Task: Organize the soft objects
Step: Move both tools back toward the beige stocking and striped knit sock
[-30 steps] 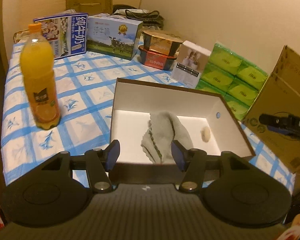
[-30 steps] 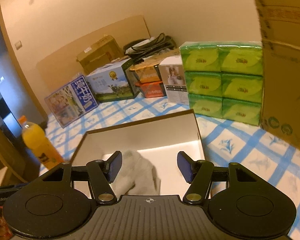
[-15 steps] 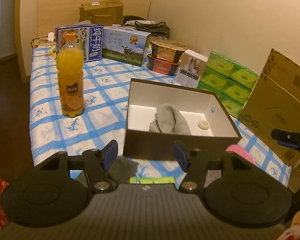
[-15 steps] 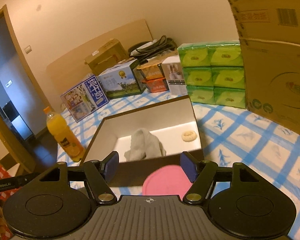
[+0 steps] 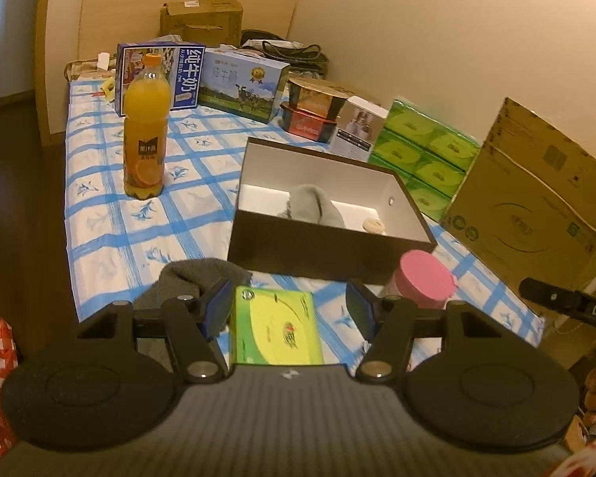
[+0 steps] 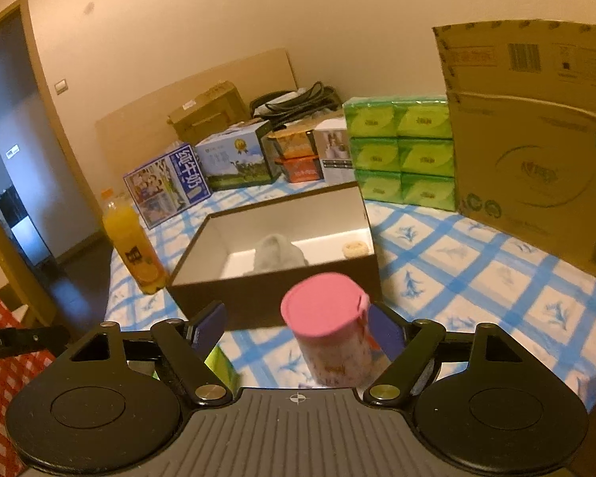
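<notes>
reaching for the dark sock (image 5: 194, 280) at ten o'clock of the left gripper (image 5: 288, 310), released and empty; go slow, pinch its middle. right gripper (image 6: 296, 328) opening, nothing pinched. box (image 5: 329, 250) at twelve.

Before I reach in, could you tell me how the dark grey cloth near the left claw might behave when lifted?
The dark grey cloth lies crumpled, so it will probably droop and fold. It looks light. Its fuzzy surface should grip the pads well.
</notes>
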The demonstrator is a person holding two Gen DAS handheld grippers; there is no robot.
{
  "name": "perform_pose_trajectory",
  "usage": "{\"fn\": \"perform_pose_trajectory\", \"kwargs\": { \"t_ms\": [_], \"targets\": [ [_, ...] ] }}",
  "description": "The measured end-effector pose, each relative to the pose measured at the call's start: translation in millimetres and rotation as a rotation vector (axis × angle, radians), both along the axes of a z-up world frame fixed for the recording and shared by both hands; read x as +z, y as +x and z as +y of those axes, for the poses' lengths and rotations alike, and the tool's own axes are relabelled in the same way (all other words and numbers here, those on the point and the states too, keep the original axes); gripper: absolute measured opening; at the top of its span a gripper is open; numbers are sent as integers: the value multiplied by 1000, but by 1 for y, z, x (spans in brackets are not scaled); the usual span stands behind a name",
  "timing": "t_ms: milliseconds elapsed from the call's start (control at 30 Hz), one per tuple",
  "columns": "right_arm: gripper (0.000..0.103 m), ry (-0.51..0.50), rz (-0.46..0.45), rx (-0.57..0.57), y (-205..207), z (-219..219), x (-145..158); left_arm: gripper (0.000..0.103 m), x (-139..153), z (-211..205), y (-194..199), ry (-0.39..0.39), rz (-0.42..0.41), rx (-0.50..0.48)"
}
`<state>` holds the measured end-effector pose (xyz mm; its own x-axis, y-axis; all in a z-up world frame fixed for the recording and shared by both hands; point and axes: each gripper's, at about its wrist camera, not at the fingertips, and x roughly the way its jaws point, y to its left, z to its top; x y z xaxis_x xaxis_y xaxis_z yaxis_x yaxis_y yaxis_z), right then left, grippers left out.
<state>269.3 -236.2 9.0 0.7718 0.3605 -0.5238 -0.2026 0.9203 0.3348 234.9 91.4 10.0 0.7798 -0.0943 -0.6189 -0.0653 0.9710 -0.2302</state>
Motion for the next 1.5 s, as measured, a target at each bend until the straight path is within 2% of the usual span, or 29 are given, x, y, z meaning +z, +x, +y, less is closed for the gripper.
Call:
{"fn": "perform_pose_trajectory", "kwargs": {
  "t_ms": [333,833,1167,1500],
  "targets": [
    [78,30,25,1,-46,-14,-11,60,7,-17,-36,-5,0,-32],
    [78,44,55,-19,-89,-35,-22,60,1,-32,-70,24,31,-54],
    [78,19,118,-29,-94,-41,-47,60,-13,-28,-74,52,44,-43],
    [75,17,177,-56,-80,-47,-73,60,-39,-15,-57,60,79,-20]
  ]
}}
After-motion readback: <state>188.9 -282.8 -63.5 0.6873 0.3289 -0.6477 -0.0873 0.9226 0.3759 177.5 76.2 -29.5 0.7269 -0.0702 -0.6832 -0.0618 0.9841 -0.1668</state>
